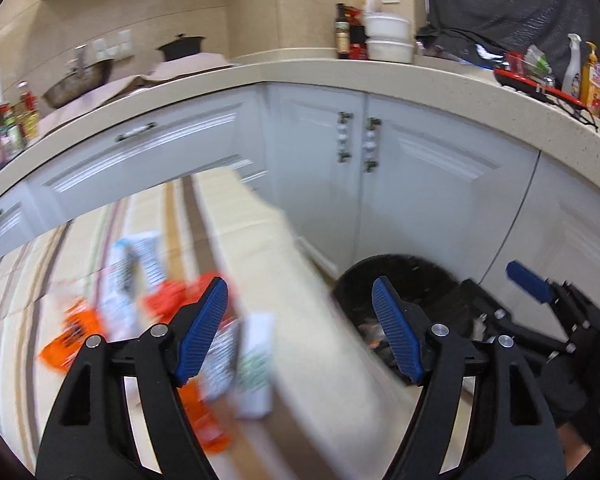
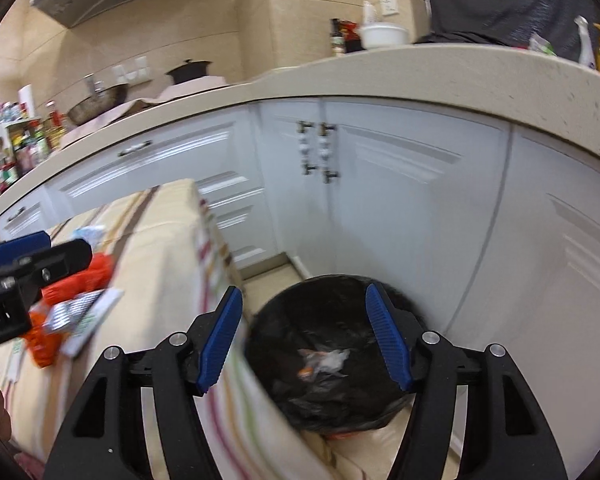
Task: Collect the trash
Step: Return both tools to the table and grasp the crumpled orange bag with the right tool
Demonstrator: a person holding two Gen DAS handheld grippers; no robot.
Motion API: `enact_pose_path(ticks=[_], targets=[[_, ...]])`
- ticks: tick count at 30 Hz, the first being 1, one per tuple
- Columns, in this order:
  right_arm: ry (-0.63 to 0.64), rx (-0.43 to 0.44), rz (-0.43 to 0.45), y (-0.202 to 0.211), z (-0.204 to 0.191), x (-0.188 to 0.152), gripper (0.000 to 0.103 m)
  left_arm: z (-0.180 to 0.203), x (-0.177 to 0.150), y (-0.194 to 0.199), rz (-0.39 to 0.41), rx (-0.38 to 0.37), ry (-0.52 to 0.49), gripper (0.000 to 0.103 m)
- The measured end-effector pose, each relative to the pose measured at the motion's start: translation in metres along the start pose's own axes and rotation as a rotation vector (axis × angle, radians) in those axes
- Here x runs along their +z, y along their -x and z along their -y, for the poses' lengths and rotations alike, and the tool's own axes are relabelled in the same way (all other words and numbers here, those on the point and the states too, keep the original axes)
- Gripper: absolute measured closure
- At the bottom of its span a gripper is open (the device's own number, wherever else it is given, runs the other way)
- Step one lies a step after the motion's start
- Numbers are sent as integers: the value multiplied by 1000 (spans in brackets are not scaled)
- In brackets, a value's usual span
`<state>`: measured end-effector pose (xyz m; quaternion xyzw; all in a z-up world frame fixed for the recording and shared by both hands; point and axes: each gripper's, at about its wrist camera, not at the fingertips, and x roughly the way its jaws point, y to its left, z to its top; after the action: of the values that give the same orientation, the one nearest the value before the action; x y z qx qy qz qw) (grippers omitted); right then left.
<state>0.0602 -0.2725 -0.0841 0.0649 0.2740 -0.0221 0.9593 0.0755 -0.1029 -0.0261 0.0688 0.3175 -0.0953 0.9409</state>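
Blurred trash lies on a table with a striped cream cloth (image 1: 300, 340): orange-red wrappers (image 1: 168, 300), a white and blue packet (image 1: 128, 276) and a white and green packet (image 1: 256, 368). My left gripper (image 1: 300, 324) is open and empty above the table's right edge. A black-lined bin (image 2: 332, 356) stands on the floor by the table, with a crumpled wrapper (image 2: 324, 360) inside. My right gripper (image 2: 304, 332) is open and empty directly above the bin. The bin (image 1: 400, 280) and the right gripper (image 1: 528, 280) show in the left wrist view. The left gripper (image 2: 20, 256) shows at the left of the right wrist view.
White cabinets (image 2: 380, 200) under a beige counter (image 2: 420, 76) stand close behind the bin. The counter carries bottles (image 1: 344, 32), white bowls (image 1: 388, 36), a pot (image 1: 180, 48), a red dish rack (image 1: 540, 84) and cleaning bottles (image 1: 580, 68).
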Motion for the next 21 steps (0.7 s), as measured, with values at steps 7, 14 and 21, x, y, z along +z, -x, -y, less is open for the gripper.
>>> enact_pose_path(ticks=[7,14,21], targets=[[55,85,-10,13,-52,-11,40,-62,-42,26,-41,96,82,30],[124,172,-34,22,-101,-25,40,-105,-79,40,-83,161,147,30],[197,266,-50,26,-144,-31,40,-137,-101,54,-94,206,203,30]])
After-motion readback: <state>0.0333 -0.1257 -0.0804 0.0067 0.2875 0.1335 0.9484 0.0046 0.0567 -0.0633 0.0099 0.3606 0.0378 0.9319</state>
